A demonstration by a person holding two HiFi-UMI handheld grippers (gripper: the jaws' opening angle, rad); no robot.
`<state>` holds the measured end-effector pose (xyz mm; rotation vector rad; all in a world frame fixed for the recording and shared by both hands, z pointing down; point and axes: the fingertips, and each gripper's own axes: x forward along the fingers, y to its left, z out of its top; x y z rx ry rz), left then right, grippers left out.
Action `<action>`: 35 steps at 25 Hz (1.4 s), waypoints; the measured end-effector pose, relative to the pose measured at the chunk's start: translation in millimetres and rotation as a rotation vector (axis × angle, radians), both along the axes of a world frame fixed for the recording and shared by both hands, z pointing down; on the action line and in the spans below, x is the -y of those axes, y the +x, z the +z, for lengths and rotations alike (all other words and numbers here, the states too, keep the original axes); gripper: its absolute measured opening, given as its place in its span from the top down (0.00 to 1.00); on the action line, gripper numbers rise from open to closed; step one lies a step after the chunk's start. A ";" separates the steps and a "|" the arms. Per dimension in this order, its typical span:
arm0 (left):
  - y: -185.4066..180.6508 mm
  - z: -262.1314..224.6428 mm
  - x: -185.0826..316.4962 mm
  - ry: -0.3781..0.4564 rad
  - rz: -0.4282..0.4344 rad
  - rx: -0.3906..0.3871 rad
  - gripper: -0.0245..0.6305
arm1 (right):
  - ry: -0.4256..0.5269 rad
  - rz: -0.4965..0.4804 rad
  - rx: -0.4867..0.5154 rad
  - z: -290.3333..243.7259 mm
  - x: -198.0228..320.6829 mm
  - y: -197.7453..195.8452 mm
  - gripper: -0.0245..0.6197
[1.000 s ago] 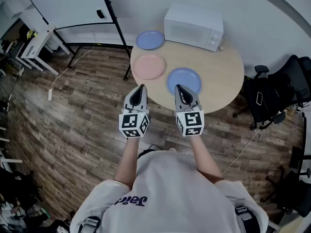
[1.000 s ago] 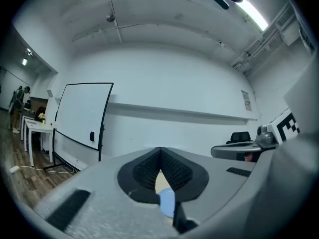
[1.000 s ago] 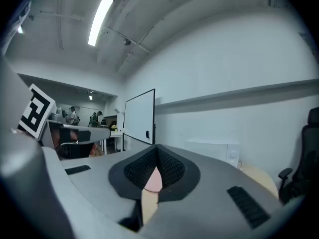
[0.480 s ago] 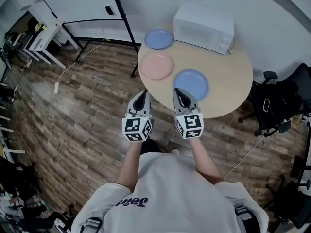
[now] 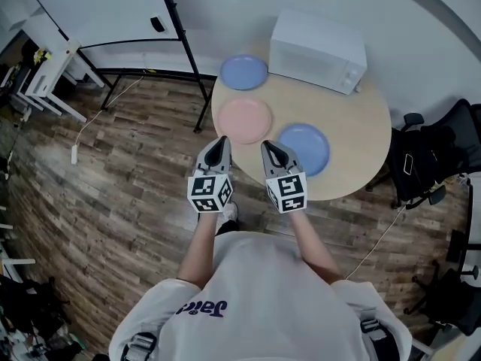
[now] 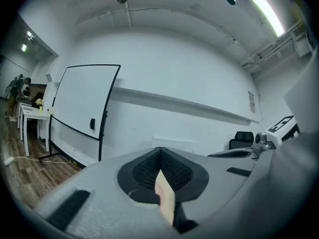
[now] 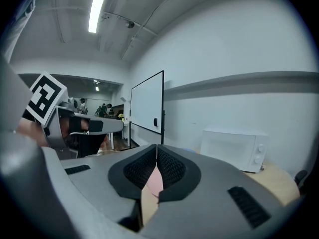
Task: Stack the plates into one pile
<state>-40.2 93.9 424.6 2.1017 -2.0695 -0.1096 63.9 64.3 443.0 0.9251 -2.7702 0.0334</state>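
The left gripper (image 5: 219, 143) and right gripper (image 5: 269, 147) were both closed on nothing. Their bodies covered part of the table's (image 5: 353, 126) near rim and hid most of the pink plate (image 5: 243, 119) in their own views.

Round, seemingly wooden table (image 5: 361, 119): microwave (image 5: 319, 51), pink plate (image 5: 245, 120), two blue plates (image 5: 243, 72) (image 5: 304, 147)

Round pale wooden worktop (image 5: 361, 126), boxy white microwave (image 5: 317, 51) at the back; three plates lying apart: blue round plate (image 5: 243, 72) beside the microwave, pink round plate (image 5: 244, 119), second blue round plate (image 5: 304, 148) nearest; left hand-held gripper (image 5: 220, 140) and right hand-held gripper (image 5: 267, 146) at the near edge, jaws together.
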 end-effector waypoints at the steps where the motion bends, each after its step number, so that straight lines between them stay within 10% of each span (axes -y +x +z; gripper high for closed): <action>1: -10.9 -1.3 10.3 0.002 0.010 -0.004 0.94 | 0.001 0.009 -0.003 -0.4 9.1 -9.5 0.94; 15: -147.8 24.2 83.6 -0.051 0.100 0.007 0.94 | -0.120 0.167 -0.048 25.8 97.3 -123.3 0.94; 35: -209.3 120.7 253.8 -0.329 0.204 -0.060 0.94 | -0.320 0.303 -0.128 104.8 276.8 -148.4 0.93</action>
